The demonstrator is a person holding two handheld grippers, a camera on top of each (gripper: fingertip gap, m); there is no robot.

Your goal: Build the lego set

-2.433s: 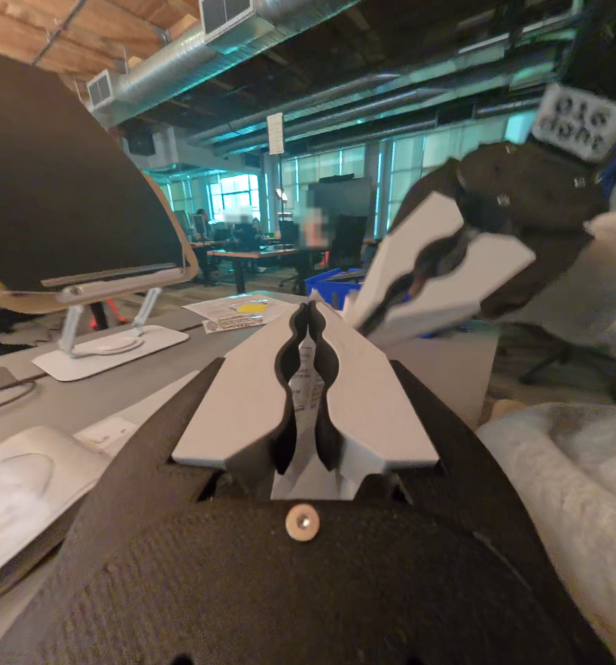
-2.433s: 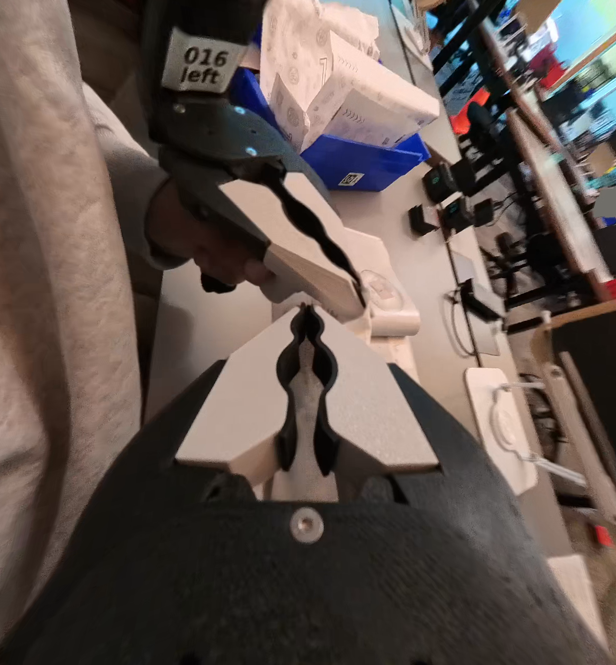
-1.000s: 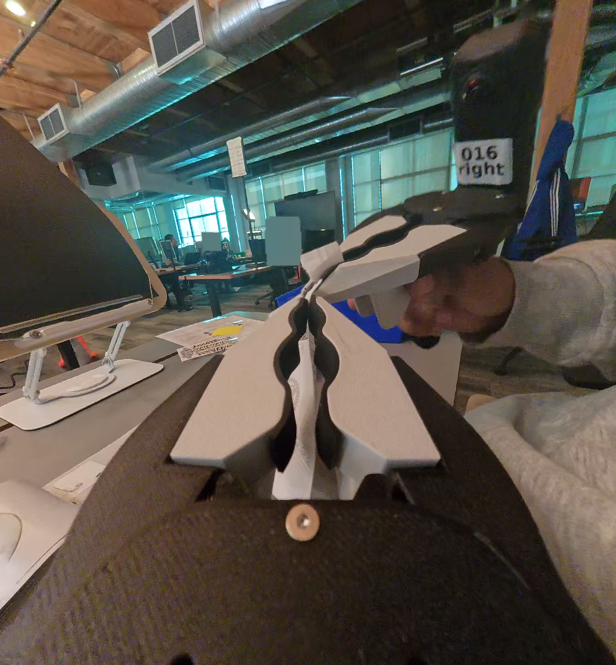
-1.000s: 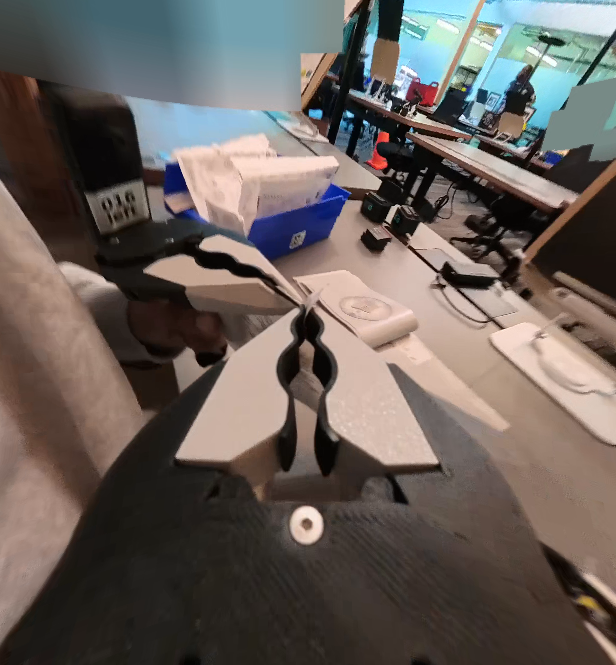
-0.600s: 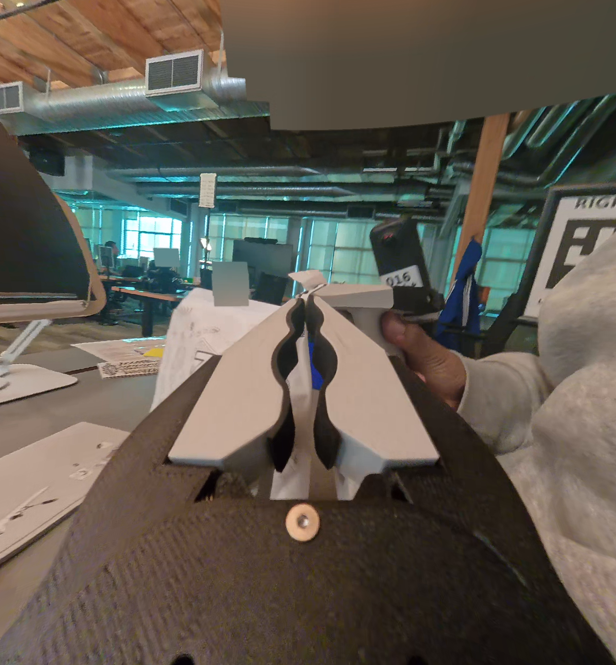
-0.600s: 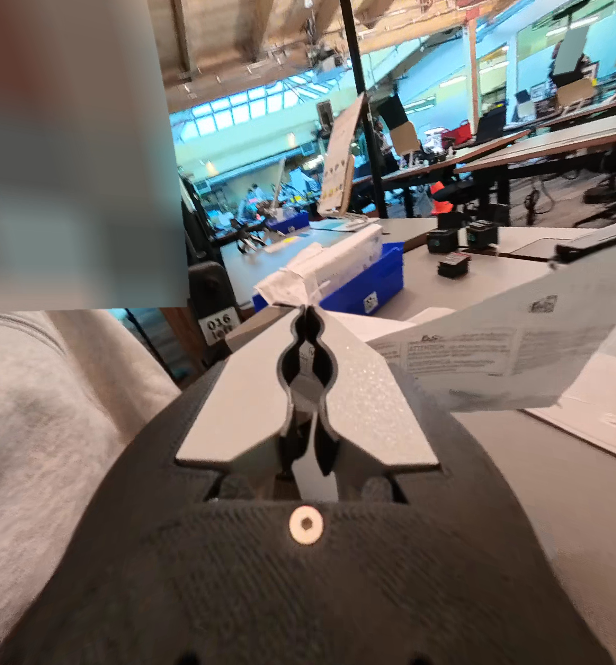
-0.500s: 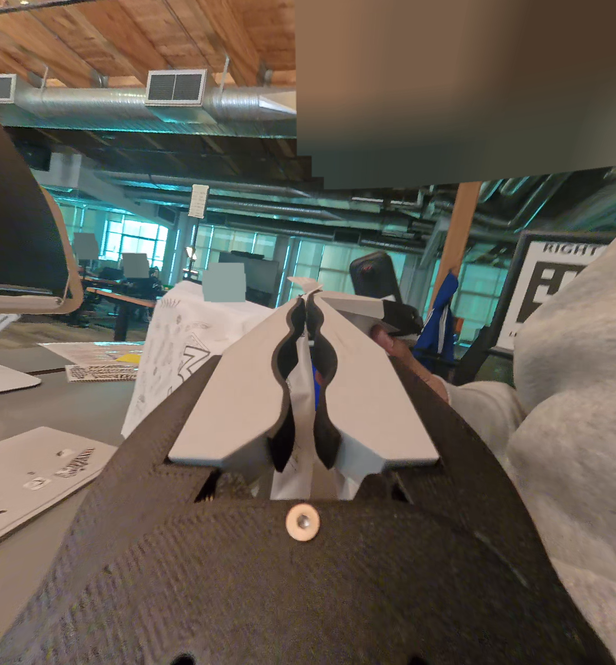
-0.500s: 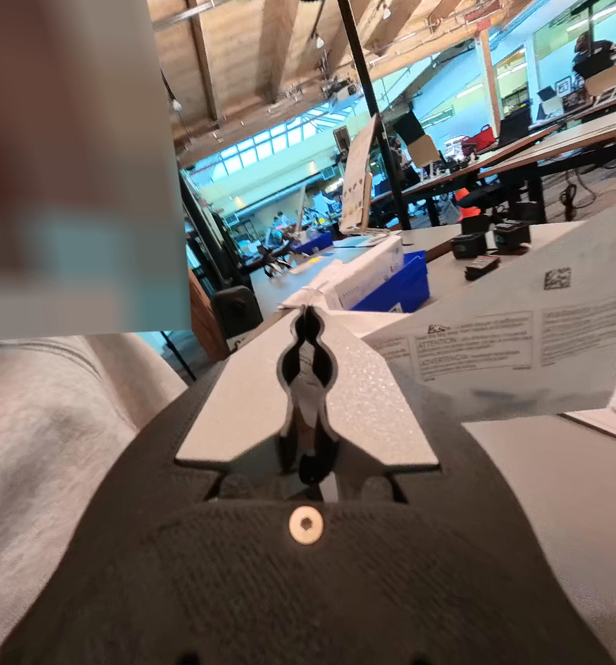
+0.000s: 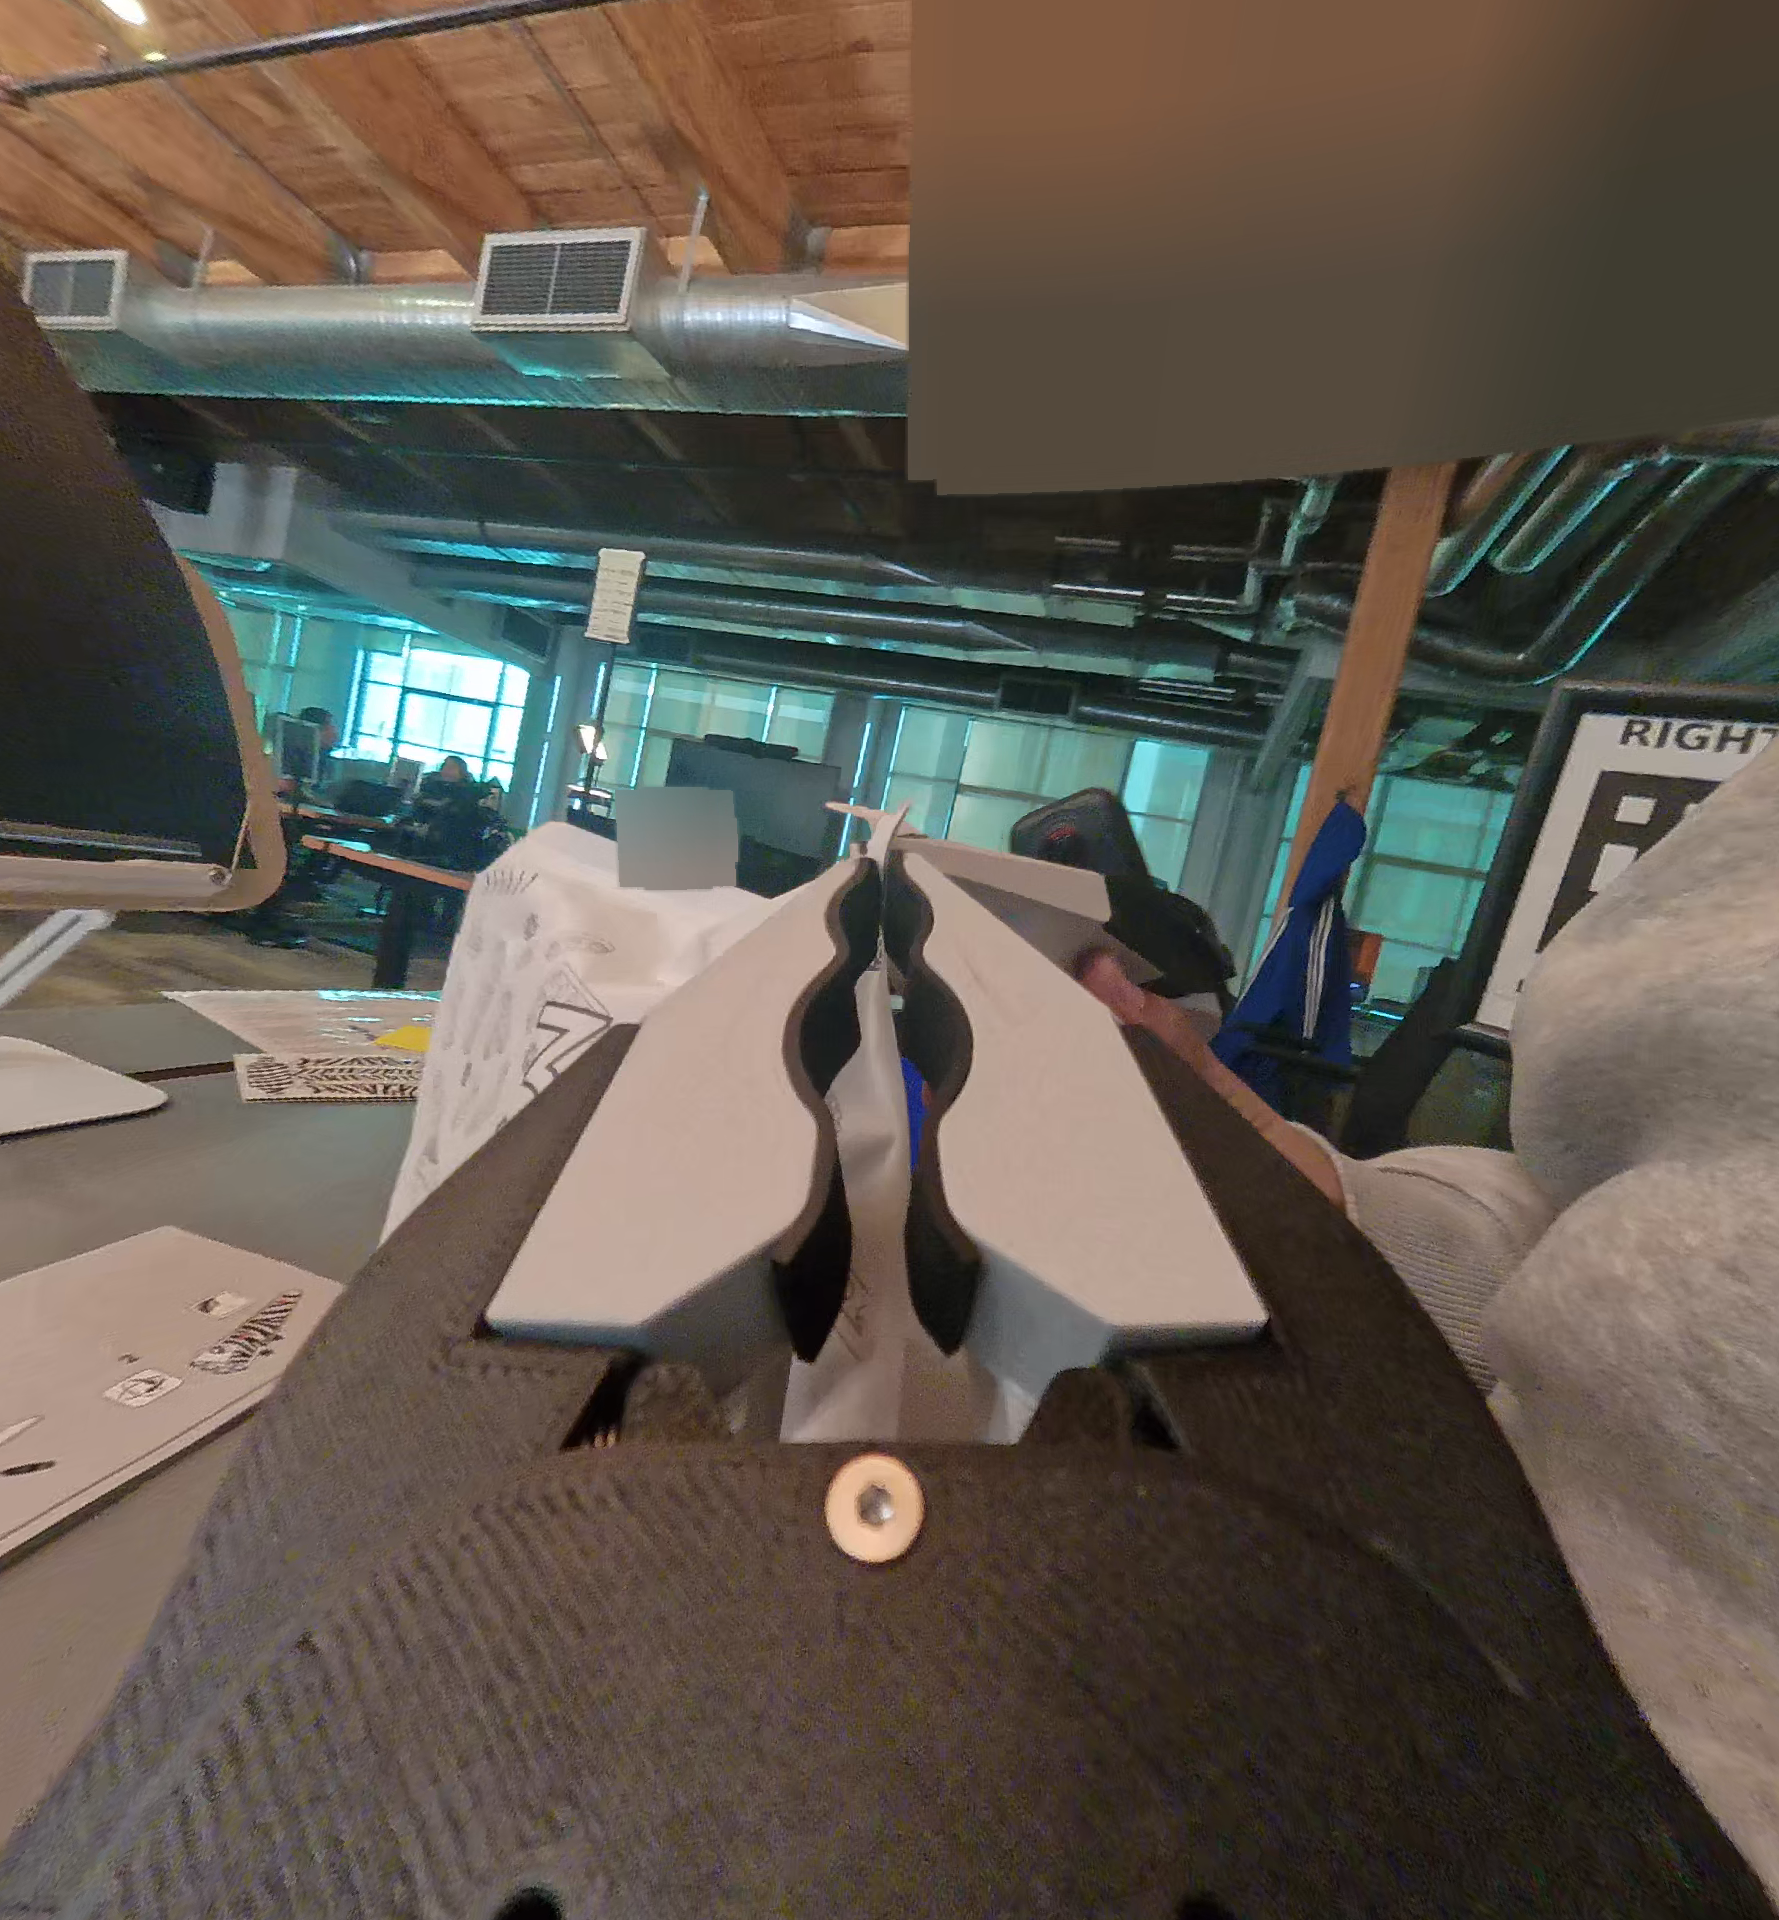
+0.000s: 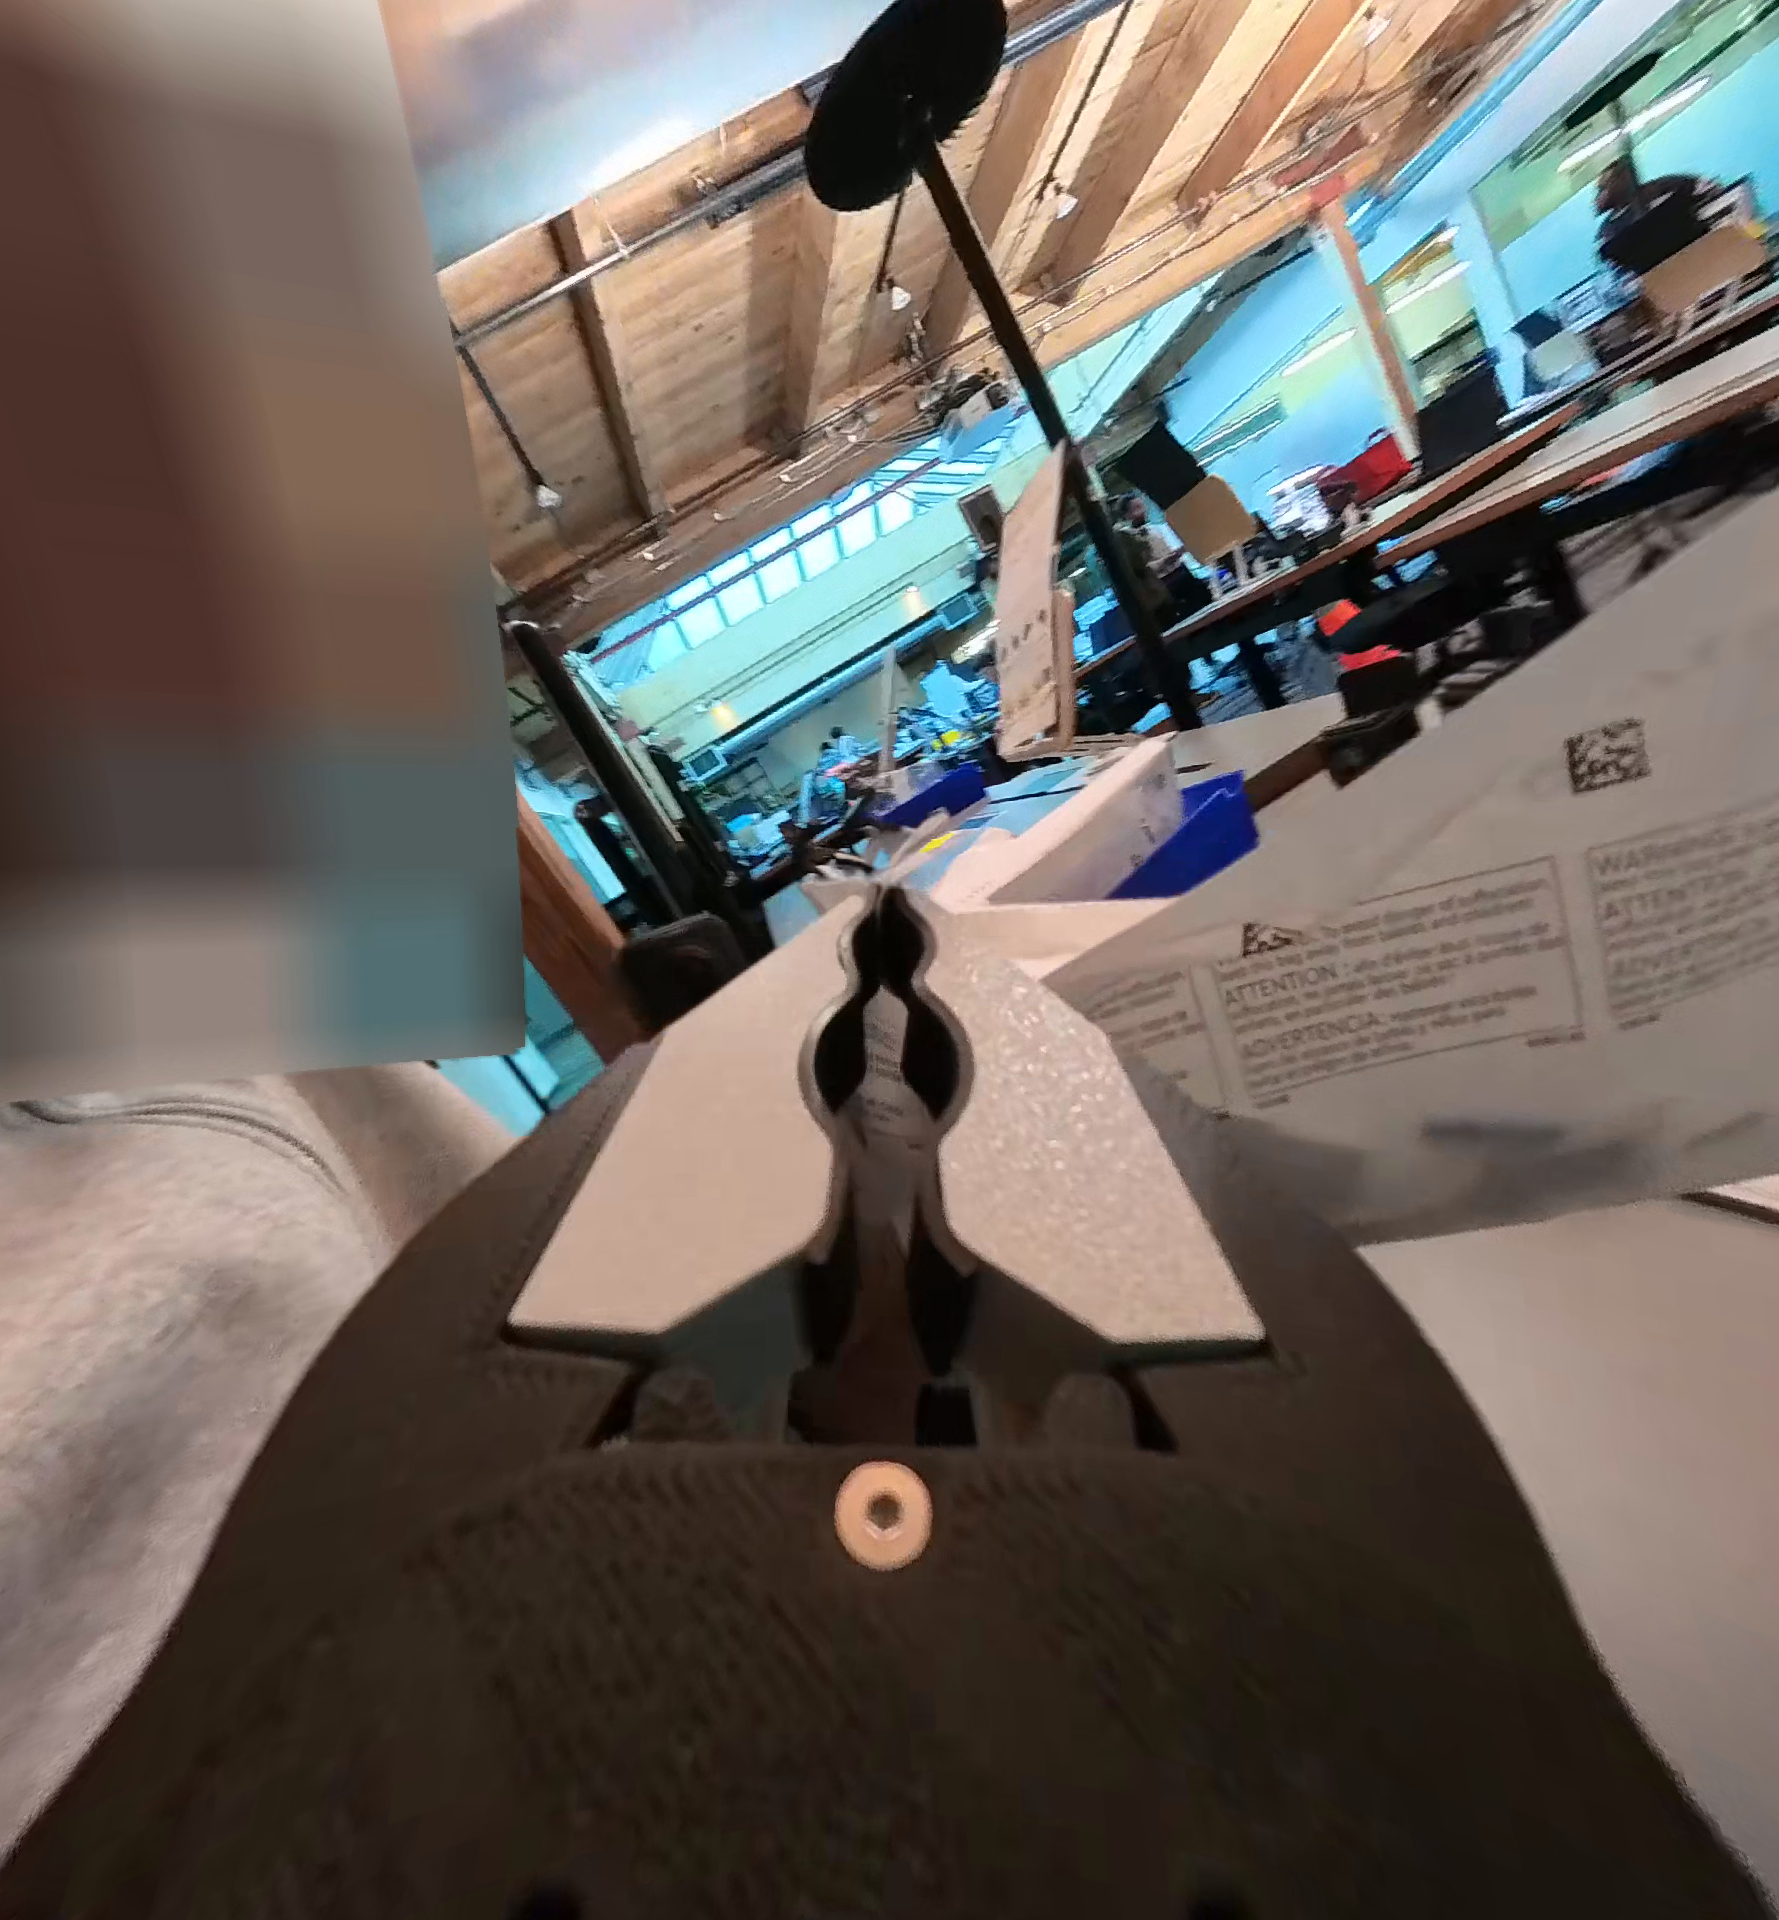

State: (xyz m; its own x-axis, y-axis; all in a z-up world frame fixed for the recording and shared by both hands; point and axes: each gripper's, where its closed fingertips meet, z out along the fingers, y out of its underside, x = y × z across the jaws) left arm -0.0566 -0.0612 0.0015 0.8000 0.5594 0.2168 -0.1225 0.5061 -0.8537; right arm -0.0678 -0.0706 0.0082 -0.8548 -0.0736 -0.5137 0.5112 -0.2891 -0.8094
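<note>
A white paper bag of lego parts (image 9: 542,977) is held up in the air between both grippers. My left gripper (image 9: 880,878) is shut on the bag's top edge; the paper runs down between its fingers. My right gripper (image 10: 883,902) is shut on the same edge, and the bag's printed side (image 10: 1487,987) spreads out to its right. The two grippers meet tip to tip: the right gripper's finger (image 9: 1010,881) shows just past my left tips, held by a hand (image 9: 1155,1013). The left gripper's dark body (image 10: 677,966) shows past my right tips.
A grey table (image 10: 1612,1475) lies below. On it are a white booklet (image 9: 85,1361), a printed sheet (image 9: 324,1044), a white laptop stand (image 9: 23,1091) and a blue bin with white boxes (image 10: 1191,836). A grey sleeve (image 9: 1674,1195) fills the right side. Less than 4 cm separates the two grippers' tips.
Both grippers have swung round and tilted upward while staying shut on the bag. The bag has lifted and spread out to the right in the right wrist view.
</note>
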